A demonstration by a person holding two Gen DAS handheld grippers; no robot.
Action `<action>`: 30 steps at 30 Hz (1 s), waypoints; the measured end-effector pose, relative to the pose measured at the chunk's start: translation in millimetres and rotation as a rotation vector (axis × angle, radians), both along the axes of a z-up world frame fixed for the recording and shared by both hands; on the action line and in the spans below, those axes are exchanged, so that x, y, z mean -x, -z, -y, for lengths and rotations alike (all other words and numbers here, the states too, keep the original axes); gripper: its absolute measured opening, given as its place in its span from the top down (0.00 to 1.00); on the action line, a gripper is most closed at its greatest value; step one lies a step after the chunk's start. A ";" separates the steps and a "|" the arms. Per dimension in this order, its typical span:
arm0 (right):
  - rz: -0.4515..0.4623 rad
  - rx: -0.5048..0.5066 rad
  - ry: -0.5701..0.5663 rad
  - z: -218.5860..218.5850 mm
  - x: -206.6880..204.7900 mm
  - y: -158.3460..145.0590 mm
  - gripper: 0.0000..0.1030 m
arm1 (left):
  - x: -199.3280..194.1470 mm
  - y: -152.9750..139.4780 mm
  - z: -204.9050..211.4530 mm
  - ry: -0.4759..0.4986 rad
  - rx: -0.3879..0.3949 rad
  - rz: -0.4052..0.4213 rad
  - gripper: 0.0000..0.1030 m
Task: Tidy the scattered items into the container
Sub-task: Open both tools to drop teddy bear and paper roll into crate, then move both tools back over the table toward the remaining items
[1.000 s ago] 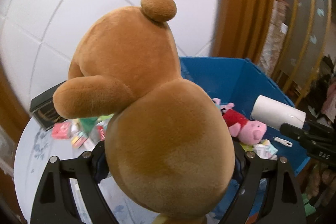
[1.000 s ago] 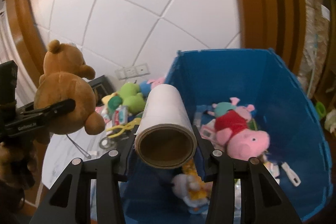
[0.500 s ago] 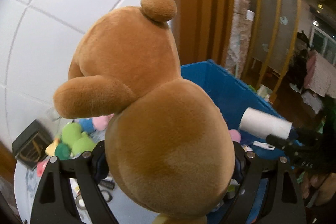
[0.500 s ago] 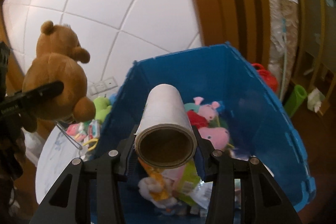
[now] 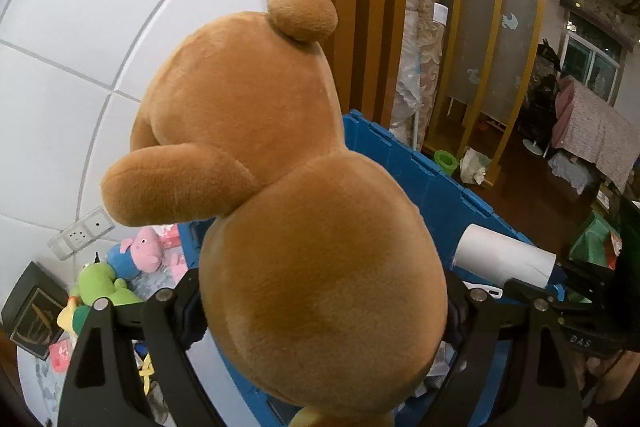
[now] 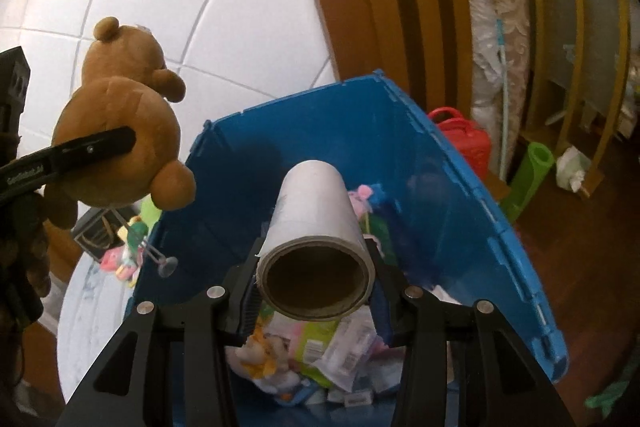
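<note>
Both loads have swung over from the tabletop: left tongs (image 5: pixel 324 311) clamp the brown teddy (image 5: pixel 288 195) by the blue bin (image 6: pixel 420 155), right tongs (image 6: pixel 316 291) grip the roll (image 6: pixel 316 227) above it — drops look imminent.

The left claw (image 5: pixel 320 301) clamps a brown teddy bear (image 5: pixel 280 187) — blue bin (image 5: pixel 440 187) just behind.

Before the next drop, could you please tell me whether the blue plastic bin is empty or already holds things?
Already holding things: the blue plastic bin has packets and soft toys covering its bottom.
</note>
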State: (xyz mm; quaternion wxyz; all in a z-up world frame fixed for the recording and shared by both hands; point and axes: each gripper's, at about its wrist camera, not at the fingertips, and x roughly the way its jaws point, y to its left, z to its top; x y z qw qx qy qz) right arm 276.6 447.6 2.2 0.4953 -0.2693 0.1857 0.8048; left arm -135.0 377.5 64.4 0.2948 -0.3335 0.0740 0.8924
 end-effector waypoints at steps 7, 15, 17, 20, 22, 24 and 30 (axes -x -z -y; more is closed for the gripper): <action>0.014 -0.036 0.036 0.2 -2.6 -2.7 0.02 | 5.9 -4.3 -2.5 -0.065 0.032 -0.033 0.02; 0.004 -0.015 -0.023 4.9 15.5 -2.0 0.02 | 8.5 5.8 65.9 -0.178 -0.021 0.012 0.02; 0.005 -0.006 -0.045 6.0 24.2 0.7 0.02 | 7.7 12.8 82.8 -0.215 -0.017 0.022 0.01; 0.008 -0.007 -0.087 13.1 40.1 2.8 0.02 | 2.6 24.7 115.6 -0.279 -0.017 0.047 0.02; 0.010 -0.010 -0.117 18.4 51.8 3.8 0.02 | -2.3 29.5 138.8 -0.317 -0.012 0.053 0.02; 0.010 -0.015 -0.143 23.3 64.9 4.2 0.02 | -9.4 33.5 165.2 -0.357 -0.012 0.059 0.02; 0.019 -0.023 -0.228 43.9 107.8 7.2 0.02 | -30.3 43.1 239.5 -0.475 -0.012 0.064 0.02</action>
